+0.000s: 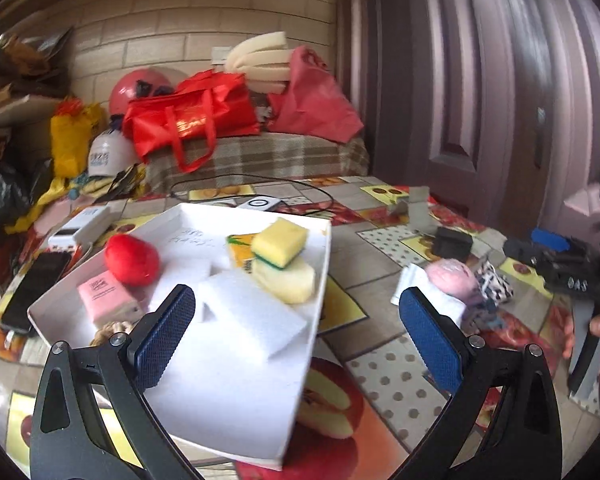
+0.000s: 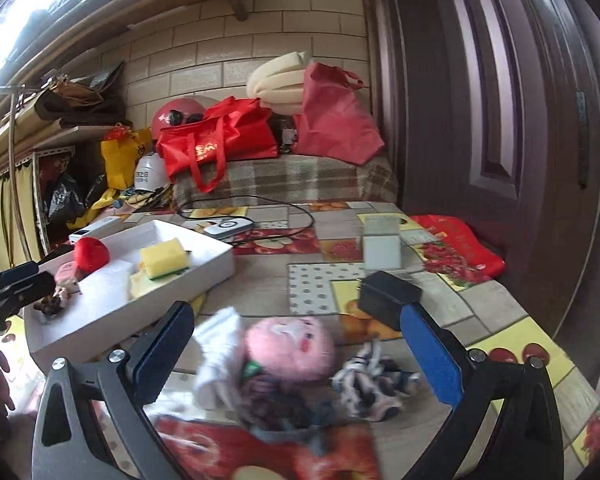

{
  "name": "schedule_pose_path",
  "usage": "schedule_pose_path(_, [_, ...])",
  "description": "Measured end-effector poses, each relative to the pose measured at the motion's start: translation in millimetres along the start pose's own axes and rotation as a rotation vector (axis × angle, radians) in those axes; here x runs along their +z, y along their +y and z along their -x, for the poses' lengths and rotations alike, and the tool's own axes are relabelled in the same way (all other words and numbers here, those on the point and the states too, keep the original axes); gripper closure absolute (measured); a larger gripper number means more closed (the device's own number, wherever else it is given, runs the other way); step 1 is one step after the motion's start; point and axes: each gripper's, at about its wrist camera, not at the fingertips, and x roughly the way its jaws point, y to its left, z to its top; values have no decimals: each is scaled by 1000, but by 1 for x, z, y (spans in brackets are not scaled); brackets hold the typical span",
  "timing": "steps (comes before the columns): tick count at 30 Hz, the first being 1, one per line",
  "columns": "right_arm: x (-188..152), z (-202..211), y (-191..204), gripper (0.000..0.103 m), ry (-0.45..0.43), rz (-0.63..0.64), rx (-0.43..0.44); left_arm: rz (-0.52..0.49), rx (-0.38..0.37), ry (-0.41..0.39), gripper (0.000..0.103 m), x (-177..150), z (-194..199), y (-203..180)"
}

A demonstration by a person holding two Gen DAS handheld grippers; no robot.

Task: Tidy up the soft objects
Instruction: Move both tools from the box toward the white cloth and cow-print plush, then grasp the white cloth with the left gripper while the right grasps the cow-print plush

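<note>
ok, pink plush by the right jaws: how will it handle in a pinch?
The pink plush looks fuzzy and rounded, so it will probably squash rather than resist. Likely light. It lies against the white cloth and may drag that along.

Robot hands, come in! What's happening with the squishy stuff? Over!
Left gripper open above white tray. Right gripper open, empty, facing fluffy pink plush toy. White folded cloth crowds it.
</note>
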Motion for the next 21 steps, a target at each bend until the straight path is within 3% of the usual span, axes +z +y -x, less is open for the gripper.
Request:
schedule_pose_path(3, [-3, -12, -39, 0, 119, -22, -51, -48, -31, 99, 0, 0, -20, -31])
schedule_pose_path(5, [-6, -16, -56, 0, 168, -69, -25, -30, -63, 189, 0, 1, -40, -43])
schedule_pose_path(9, [-9, -23, -61, 22, 223, -95, 30, 62, -121, 262, 0, 3, -66, -54])
schedule_pose_path(13, [-13, -46, -47, 39, 341, -30, 82, 115, -121, 314, 4, 6, -89, -61])
schedule_pose_path(16, [-19, -61, -44, 52, 423, -14, 72, 119, -101, 338, 5, 9, -103, -69])
schedule_pose_path(17, [-21, -65, -45, 61, 447, -17, 74, 112, -105, 341, 5, 11, -107, -72])
schedule_pose_path(21, [-23, -65, -52, 65, 460, -55, 84, 97, -120, 367, 5, 12, -116, -85])
